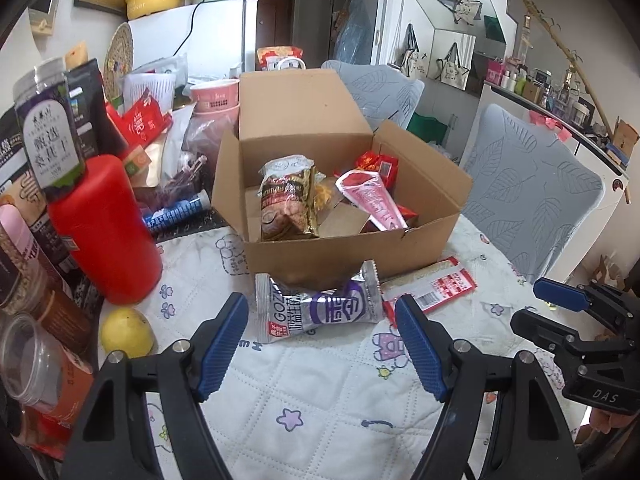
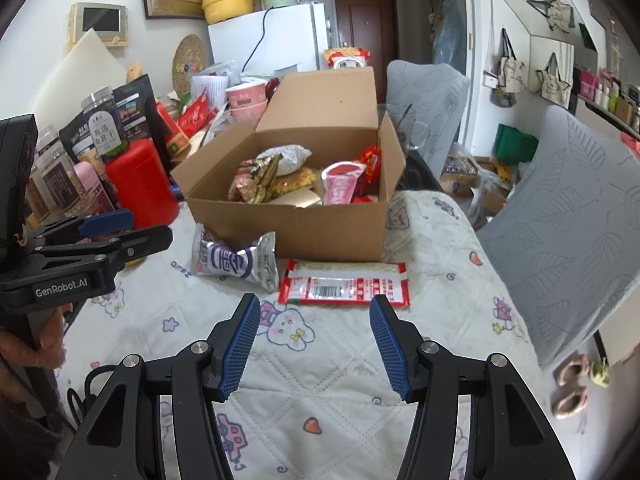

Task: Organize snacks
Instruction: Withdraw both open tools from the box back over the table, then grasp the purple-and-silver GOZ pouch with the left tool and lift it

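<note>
An open cardboard box [image 1: 352, 250] [image 2: 288, 222] stands on the quilted tablecloth and holds several snack packets. In front of it lie a silver and purple snack packet [image 1: 320, 308] [image 2: 236, 260] and a flat red and white packet [image 1: 436, 286] [image 2: 346, 284]. My left gripper [image 1: 322, 316] is open just short of the silver packet, with nothing between its fingers. My right gripper [image 2: 316, 314] is open just short of the red packet, also empty. Each gripper shows at the edge of the other's view: the right gripper [image 1: 560, 300], the left gripper [image 2: 108, 220].
A red canister [image 1: 104, 228] [image 2: 142, 182], jars, cups and bags crowd the table's left side. A yellow lemon [image 1: 126, 332] lies near the left gripper. Two grey covered chairs [image 1: 532, 192] [image 2: 576, 224] stand to the right, with slippers [image 2: 572, 384] on the floor.
</note>
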Tool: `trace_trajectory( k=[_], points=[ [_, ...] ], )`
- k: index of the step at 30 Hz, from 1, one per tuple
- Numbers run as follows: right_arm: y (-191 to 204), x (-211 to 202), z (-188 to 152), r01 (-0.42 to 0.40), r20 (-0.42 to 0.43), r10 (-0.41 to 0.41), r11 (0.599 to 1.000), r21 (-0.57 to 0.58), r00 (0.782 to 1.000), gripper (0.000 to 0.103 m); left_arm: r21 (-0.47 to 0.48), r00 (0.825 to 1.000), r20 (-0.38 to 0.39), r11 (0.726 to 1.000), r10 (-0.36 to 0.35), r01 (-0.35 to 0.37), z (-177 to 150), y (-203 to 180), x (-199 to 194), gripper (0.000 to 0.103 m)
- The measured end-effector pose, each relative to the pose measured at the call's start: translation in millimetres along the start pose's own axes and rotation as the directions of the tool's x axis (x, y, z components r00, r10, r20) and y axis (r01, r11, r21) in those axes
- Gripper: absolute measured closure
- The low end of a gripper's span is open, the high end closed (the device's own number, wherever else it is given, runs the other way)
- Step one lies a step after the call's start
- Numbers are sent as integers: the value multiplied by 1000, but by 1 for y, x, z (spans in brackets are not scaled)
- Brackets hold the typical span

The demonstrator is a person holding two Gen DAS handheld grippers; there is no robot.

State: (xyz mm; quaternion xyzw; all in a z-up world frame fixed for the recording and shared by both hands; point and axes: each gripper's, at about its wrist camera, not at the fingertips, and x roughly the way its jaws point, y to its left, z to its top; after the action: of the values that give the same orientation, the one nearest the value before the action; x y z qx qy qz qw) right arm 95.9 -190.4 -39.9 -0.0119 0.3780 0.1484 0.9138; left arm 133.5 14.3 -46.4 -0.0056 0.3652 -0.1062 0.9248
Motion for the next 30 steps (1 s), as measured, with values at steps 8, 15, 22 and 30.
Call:
trace_trajectory(
  k=[8,15,22,30],
  points=[
    [-9,33,1,-13,-50,14,1000,3,999,46,-12,999,-35,1000,-20,19,-2,18,42,27],
    [-18,56,5,-7,-91,7,1000,6,996,46,33,998,-43,998,-45,47,-1,25,72,27],
    [-22,66,6,-6,-112,7,1000,6,994,46,-5,989,-67,992,-128,128,1,35,92,27],
    [-23,68,3,-10,-123,11,1000,11,992,46,132,990,-73,983,-120,129,-11,8,76,27]
  ],
)
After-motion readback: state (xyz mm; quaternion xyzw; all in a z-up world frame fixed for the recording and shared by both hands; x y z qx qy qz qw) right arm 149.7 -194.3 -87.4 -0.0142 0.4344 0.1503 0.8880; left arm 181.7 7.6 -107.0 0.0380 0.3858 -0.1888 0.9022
